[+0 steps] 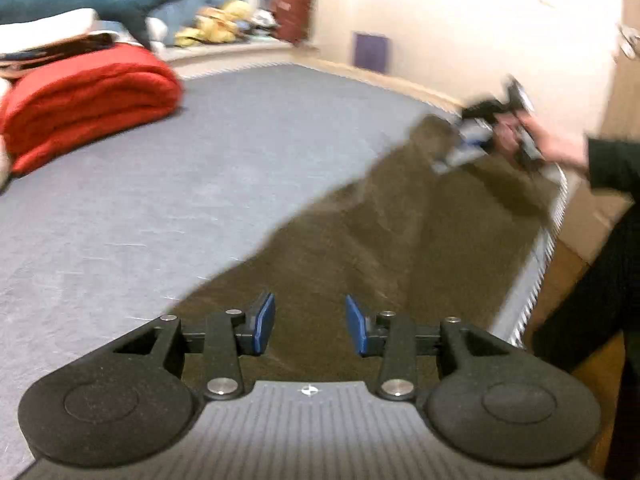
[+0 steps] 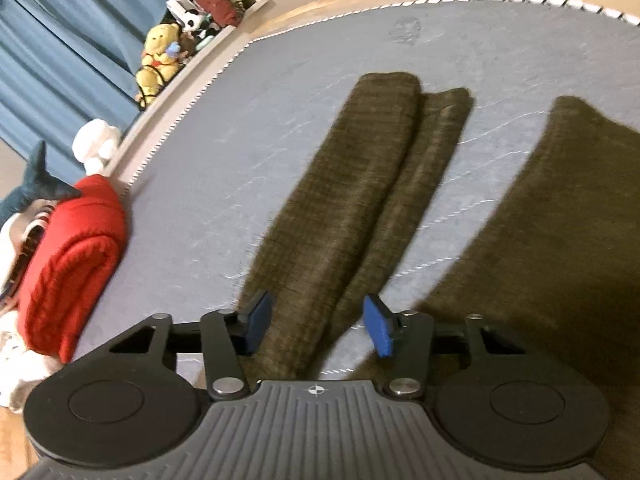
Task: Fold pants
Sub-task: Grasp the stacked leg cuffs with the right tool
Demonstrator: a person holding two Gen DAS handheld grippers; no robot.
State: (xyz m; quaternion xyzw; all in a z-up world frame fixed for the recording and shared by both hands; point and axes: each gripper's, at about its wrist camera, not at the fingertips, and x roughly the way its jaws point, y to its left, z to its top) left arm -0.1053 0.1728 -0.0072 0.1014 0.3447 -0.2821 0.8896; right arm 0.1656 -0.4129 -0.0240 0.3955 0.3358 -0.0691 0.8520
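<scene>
Dark olive-brown pants [image 1: 400, 232] lie on a grey bed sheet [image 1: 160, 184]. In the right wrist view one pant leg [image 2: 352, 200] stretches away from me and another broad part of the pants [image 2: 552, 232] lies to the right. My left gripper [image 1: 310, 324] is open and empty just above the fabric near the bed's edge. My right gripper [image 2: 316, 324] is open and empty over the near end of the leg. The right gripper also shows in the left wrist view [image 1: 456, 152], held by a hand at the pants' far end.
A folded red blanket [image 1: 88, 100] with a plush shark [image 1: 80, 4] and white bedding sits at the far left of the bed. Stuffed toys [image 2: 160, 60] line a ledge by blue curtains [image 2: 60, 40]. The bed's edge [image 1: 536, 264] and floor are at right.
</scene>
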